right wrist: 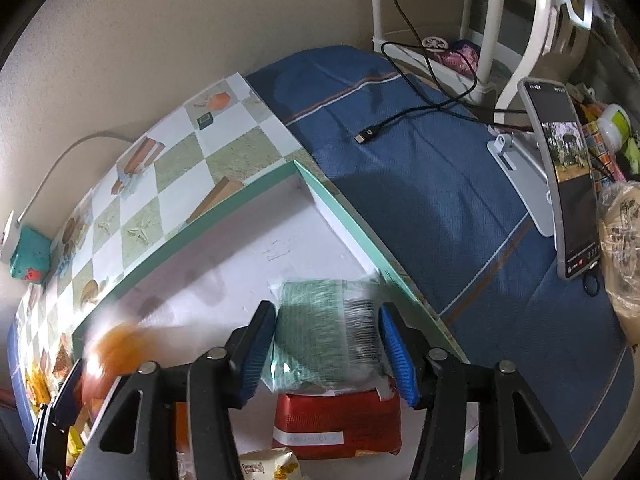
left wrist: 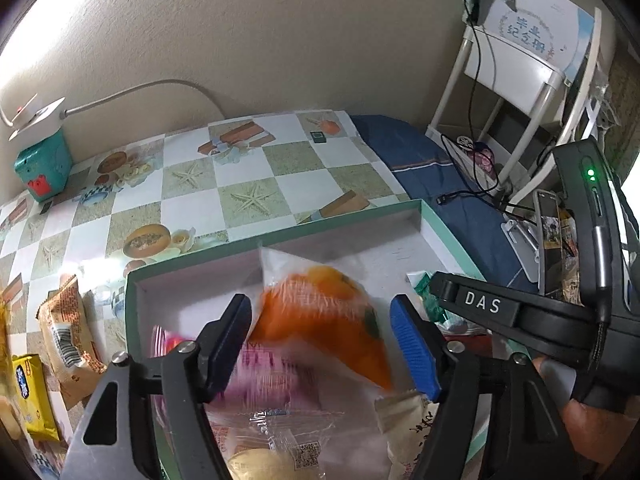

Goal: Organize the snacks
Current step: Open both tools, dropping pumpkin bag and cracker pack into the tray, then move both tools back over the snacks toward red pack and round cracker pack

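Observation:
A shallow white box with a green rim (left wrist: 280,236) lies on the checked tablecloth. My left gripper (left wrist: 320,304) hangs over it, and a blurred orange snack packet (left wrist: 320,316) sits loose between its parted pads, above a pink packet (left wrist: 272,376) and a beige one (left wrist: 408,424). My right gripper (right wrist: 326,310) is over the box's right side. A green packet (right wrist: 328,332) lies between its blue pads on a red packet (right wrist: 336,420), and no pad presses on it. The orange packet (right wrist: 116,348) also shows at the lower left of the right wrist view.
Loose snack packets (left wrist: 68,340) lie on the table left of the box. A phone on a stand (right wrist: 564,176), a black cable (right wrist: 400,120) and a bagged snack (right wrist: 620,248) are on the blue cloth to the right. A teal box (left wrist: 42,164) stands by the wall.

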The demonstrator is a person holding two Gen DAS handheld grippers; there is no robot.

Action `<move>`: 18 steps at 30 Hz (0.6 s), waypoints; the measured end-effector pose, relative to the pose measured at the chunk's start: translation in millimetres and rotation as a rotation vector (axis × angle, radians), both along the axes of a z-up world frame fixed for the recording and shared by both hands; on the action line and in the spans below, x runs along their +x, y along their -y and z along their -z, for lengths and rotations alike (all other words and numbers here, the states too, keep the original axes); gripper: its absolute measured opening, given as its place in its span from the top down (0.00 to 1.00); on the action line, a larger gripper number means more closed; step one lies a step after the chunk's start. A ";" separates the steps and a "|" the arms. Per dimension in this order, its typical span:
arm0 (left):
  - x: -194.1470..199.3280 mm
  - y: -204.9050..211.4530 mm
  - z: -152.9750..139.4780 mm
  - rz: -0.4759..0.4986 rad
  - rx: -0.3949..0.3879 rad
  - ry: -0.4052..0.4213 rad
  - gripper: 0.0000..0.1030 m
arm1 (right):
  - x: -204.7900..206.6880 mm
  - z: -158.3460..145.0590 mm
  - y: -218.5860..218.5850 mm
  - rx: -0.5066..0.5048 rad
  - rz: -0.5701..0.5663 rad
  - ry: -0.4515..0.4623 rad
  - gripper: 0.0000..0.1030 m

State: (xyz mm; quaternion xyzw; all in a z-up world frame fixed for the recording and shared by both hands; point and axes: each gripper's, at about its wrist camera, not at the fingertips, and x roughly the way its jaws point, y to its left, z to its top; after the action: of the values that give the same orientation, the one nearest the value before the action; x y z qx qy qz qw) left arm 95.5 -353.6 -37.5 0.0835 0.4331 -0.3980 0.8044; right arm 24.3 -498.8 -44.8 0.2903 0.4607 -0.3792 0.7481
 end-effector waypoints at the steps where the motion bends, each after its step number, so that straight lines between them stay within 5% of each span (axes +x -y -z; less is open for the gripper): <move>1: 0.1 0.1 -0.5 0.000 0.001 0.001 0.27 | -0.1 -1.0 -0.4 -0.001 -0.001 0.000 0.40; 10: 12.5 -20.9 -22.5 -0.037 0.002 0.001 0.27 | 2.3 -14.2 -6.8 -0.003 -0.026 0.017 0.28; 15: 37.2 -54.1 -29.7 -0.155 0.032 -0.037 0.27 | 2.7 -20.7 -15.0 0.004 -0.040 0.017 0.22; 18: 51.1 -74.6 -25.9 -0.237 0.082 -0.081 0.27 | 3.2 -27.3 -21.9 -0.005 -0.059 0.018 0.07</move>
State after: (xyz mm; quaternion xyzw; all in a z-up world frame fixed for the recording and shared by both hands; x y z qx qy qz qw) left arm 146.6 -279.0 -11.6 0.0481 0.4880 -0.2851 0.8236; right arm 27.4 -476.8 -17.6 0.2780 0.4615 -0.3555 0.7637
